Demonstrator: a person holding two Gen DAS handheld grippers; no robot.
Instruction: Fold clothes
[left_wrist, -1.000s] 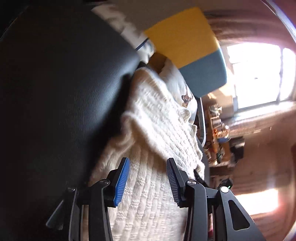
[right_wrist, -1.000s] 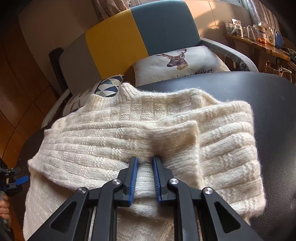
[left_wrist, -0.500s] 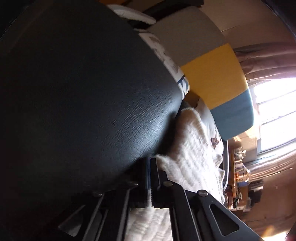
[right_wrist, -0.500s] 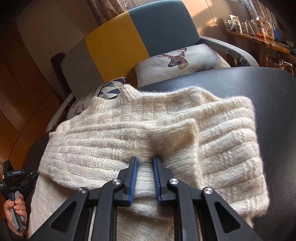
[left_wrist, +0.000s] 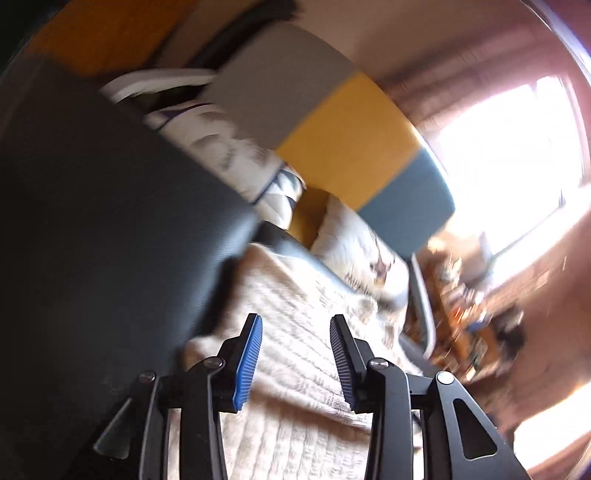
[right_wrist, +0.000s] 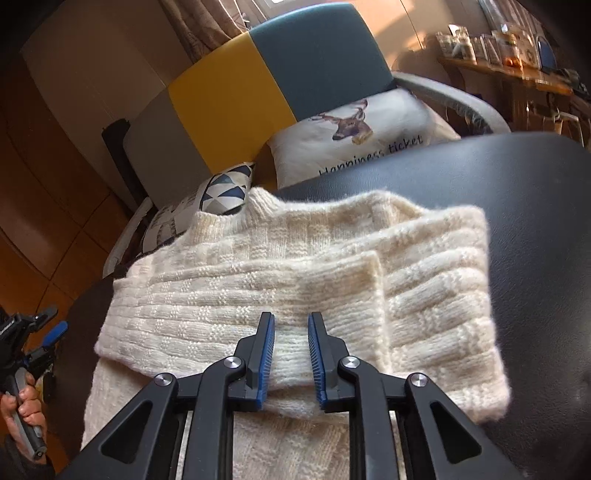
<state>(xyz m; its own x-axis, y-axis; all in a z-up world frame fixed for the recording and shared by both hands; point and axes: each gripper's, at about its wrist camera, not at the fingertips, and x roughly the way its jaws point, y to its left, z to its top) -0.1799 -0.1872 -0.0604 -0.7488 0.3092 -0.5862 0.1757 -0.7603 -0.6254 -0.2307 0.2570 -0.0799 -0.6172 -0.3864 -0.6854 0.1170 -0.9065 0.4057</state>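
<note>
The soft, thick sweater (right_wrist: 295, 288) lies partly folded on the black seat (right_wrist: 535, 206), left gripper (left_wrist: 295, 354) spread and empty, right gripper (right_wrist: 291, 350) parted astride a fold; pinching doubled edges looks best.

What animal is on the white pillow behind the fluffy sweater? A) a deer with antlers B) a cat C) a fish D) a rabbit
A: the white pillow on the chair behind the cream sweater shows a brown deer head with antlers.
</note>
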